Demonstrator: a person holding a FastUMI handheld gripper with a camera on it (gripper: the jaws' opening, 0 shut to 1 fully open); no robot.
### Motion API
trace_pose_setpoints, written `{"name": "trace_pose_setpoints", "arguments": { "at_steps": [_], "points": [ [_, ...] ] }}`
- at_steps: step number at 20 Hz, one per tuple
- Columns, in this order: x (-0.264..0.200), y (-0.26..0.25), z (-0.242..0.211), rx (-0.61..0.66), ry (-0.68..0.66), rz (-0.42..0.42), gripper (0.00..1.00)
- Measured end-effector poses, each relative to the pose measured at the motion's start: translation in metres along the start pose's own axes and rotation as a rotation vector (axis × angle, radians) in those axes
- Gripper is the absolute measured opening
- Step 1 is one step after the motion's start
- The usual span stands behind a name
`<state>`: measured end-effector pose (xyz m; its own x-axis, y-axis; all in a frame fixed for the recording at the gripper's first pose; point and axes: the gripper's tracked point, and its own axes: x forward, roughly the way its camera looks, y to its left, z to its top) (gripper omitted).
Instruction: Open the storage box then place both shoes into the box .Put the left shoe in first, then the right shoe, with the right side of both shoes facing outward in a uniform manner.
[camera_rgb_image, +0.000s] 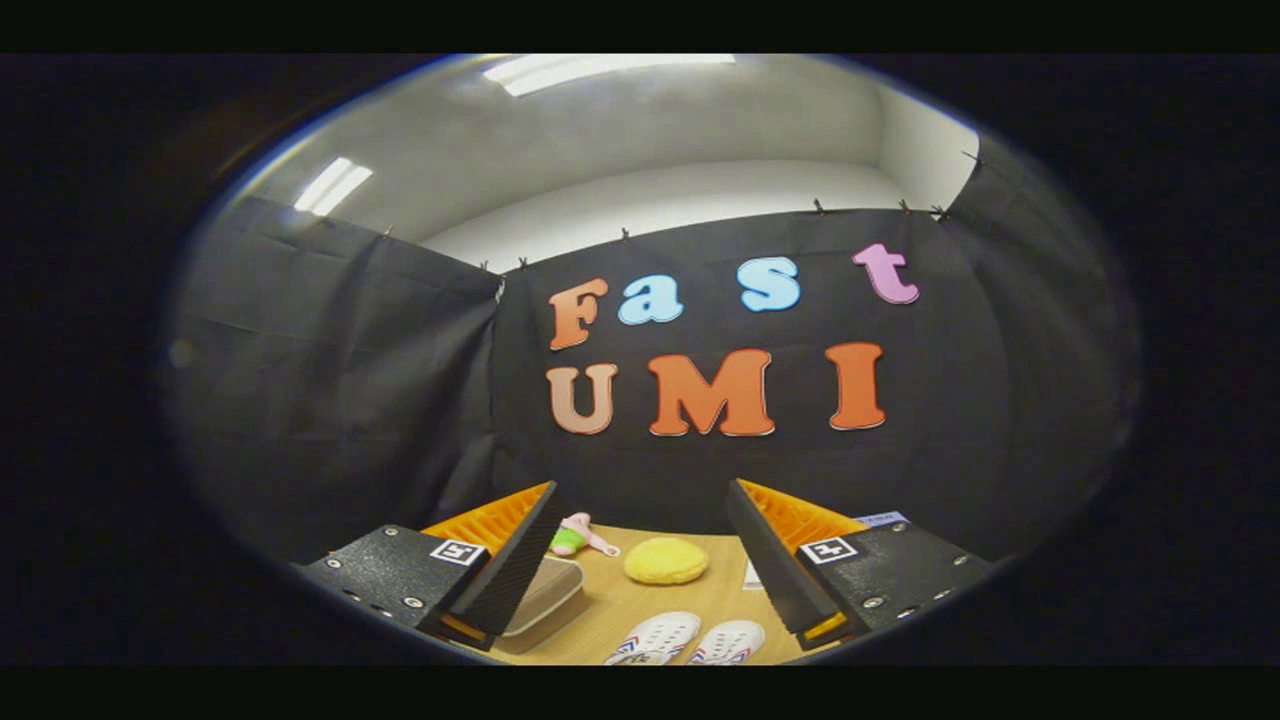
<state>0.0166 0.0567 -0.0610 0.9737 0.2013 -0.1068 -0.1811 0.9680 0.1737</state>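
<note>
Between my wide-open, empty gripper (640, 560) fingers, the two shoes (690, 640) sat side by side on the near table (620, 600), the storage box (545, 595) left; I feared mixing left and right.

Pale shoes and bright oddments on a tan surface

Two white shoes (685, 638) carry red and blue stripes on their sides; the surface (620, 600) is light wood-tan. A round yellow cushion (666, 560) sits beyond them, a pink and green soft toy (577, 536) near it, and the storage box (545, 598) looks beige with a clear lid.
</note>
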Motion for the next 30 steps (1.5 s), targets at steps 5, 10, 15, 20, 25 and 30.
{"name": "trace_pose_setpoints", "arguments": {
  "at_steps": [5, 10, 15, 20, 25, 30],
  "points": [
    [0.016, 0.030, -0.046, 0.082, 0.110, 0.091, 0.99],
    [0.022, 0.059, -0.111, 0.218, 0.291, 0.193, 0.98],
    [0.031, 0.089, -0.168, 0.388, 0.460, 0.293, 0.98],
    [0.041, 0.100, -0.218, 0.468, 0.574, 0.315, 0.98],
    [0.041, 0.113, -0.256, 0.616, 0.664, 0.357, 0.98],
    [0.043, 0.131, -0.286, 0.808, 0.750, 0.410, 0.97]
  ]
}}
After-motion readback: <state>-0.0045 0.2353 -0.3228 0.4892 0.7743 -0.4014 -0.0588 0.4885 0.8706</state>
